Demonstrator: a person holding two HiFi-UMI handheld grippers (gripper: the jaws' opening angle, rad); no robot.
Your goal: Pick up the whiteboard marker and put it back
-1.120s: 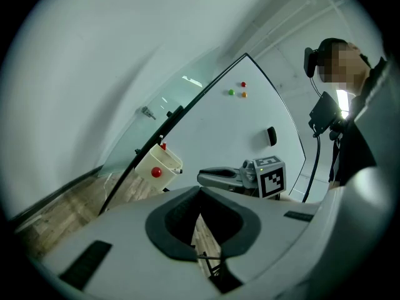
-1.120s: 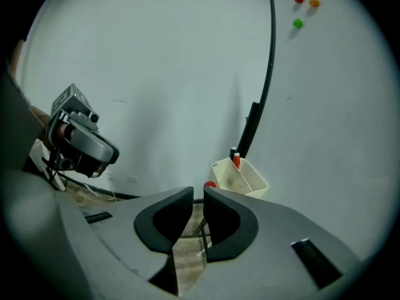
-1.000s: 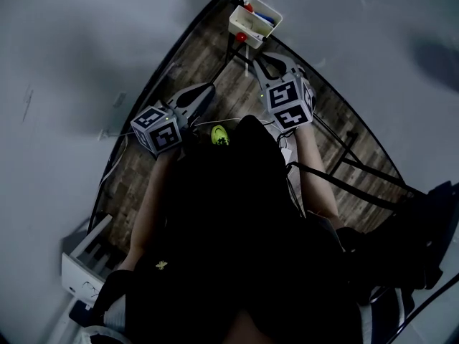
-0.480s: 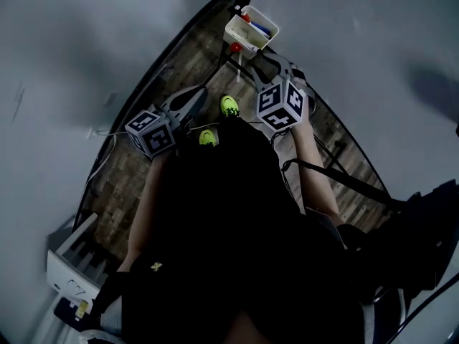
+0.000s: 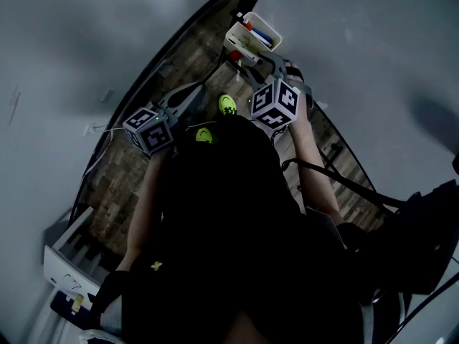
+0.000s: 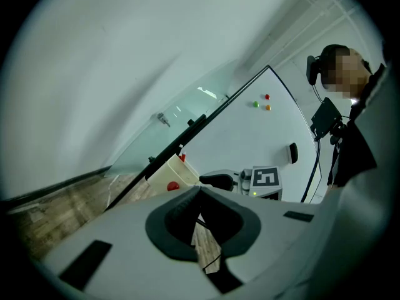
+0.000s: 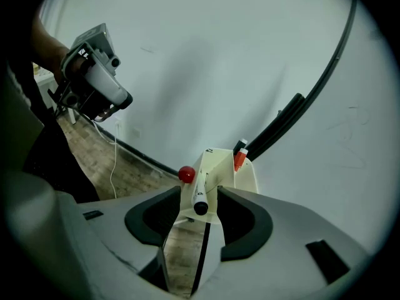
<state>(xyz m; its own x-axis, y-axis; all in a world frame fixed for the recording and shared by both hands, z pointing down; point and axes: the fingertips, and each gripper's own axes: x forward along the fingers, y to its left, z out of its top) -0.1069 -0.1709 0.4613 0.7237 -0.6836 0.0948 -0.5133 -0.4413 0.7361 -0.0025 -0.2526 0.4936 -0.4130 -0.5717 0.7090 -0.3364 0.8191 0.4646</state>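
The right gripper (image 7: 200,190) was released, its jaws apart. The marker (image 7: 199,200) showed in the gap with its black end toward the camera, and there was free room on both sides, so it touched neither jaw. What carried the marker I could not tell. Just behind it stood the tray (image 7: 224,167), with a red knob (image 7: 186,174) at its left corner and a red-capped pen (image 7: 239,160) upright at its far edge. The tray sat against the black frame (image 7: 300,114). To the left of the tray the wood floor (image 7: 125,167) lay open, crossed only by a thin cable (image 7: 114,158).

The left gripper (image 6: 200,190) was clenched, the tips meeting with nothing between them. It hung over the floor, well apart from the tray.

Only the head view showed two green shoes (image 5: 227,104) on the floor between the grippers. Only the left gripper view showed the whiteboard (image 6: 250,133) with three magnets (image 6: 267,97) near its top edge, and a second person (image 6: 353,149) at the right. Only the right gripper view showed the marker inside the gap.
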